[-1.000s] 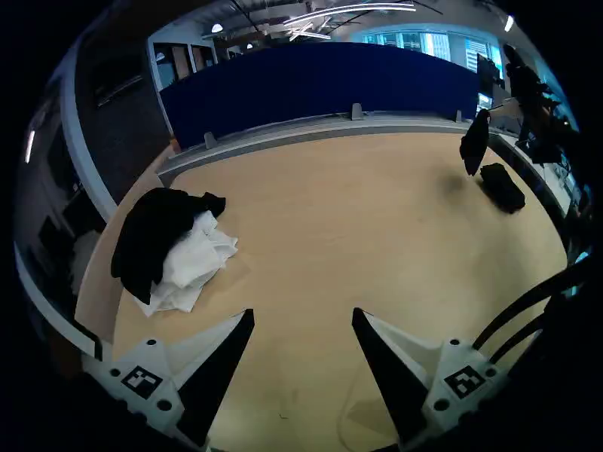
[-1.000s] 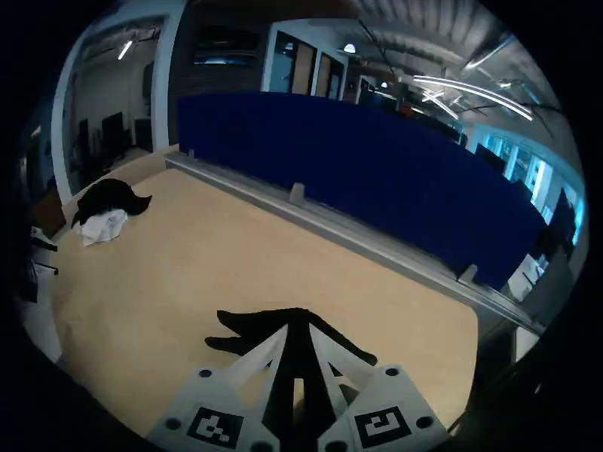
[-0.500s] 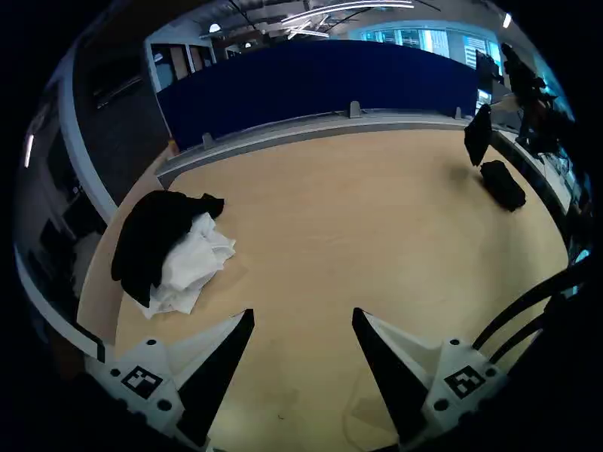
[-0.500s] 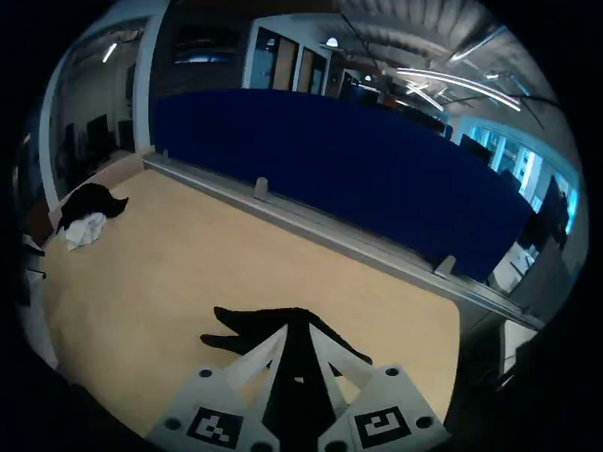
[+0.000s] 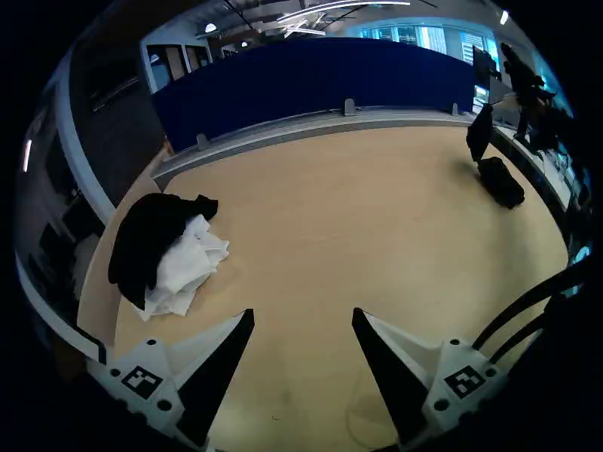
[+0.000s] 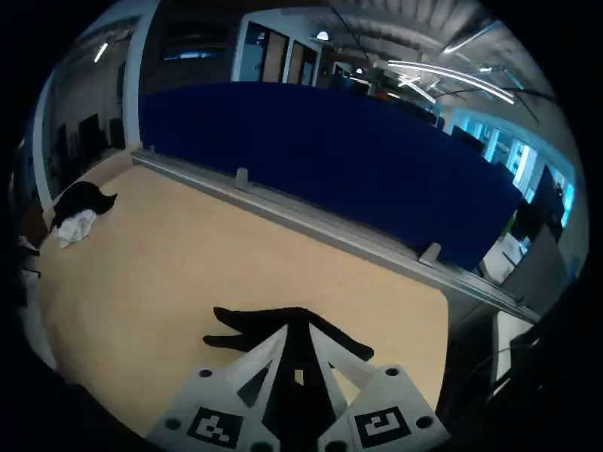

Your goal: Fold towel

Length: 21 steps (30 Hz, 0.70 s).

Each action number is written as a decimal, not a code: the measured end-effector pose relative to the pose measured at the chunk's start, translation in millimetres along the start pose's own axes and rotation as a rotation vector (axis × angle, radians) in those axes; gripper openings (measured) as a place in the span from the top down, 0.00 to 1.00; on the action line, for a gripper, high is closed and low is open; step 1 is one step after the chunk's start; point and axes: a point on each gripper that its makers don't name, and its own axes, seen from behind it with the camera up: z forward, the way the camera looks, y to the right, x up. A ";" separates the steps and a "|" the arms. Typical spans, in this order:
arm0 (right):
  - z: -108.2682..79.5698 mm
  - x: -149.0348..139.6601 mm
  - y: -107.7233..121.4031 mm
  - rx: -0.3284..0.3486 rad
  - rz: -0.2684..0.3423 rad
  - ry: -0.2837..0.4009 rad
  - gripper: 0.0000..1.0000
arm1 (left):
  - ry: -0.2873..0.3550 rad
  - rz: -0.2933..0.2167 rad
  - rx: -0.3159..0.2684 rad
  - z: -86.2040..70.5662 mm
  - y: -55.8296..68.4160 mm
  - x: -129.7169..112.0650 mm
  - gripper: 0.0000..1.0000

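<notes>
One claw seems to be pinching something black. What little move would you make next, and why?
Probably bring the open left gripper toward the black cloth towel and pinch a free edge: the right gripper alone is shut on it, and it looks bunched.

The tabletop (image 5: 362, 218) lies open between 1 cloth heap (image 5: 164, 252) and, far across, perhaps a black bundle (image 5: 501, 181).
</notes>
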 end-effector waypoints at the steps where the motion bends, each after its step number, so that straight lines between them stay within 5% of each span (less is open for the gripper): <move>1: -1.8 -2.7 -1.0 0.002 0.000 -0.003 0.95 | 0.001 0.002 -0.002 0.1 1.3 1.2 0.03; 21: -46.8 -88.2 -22.1 0.026 0.071 -0.084 0.95 | 0.017 0.022 -0.034 1.8 15.1 14.4 0.03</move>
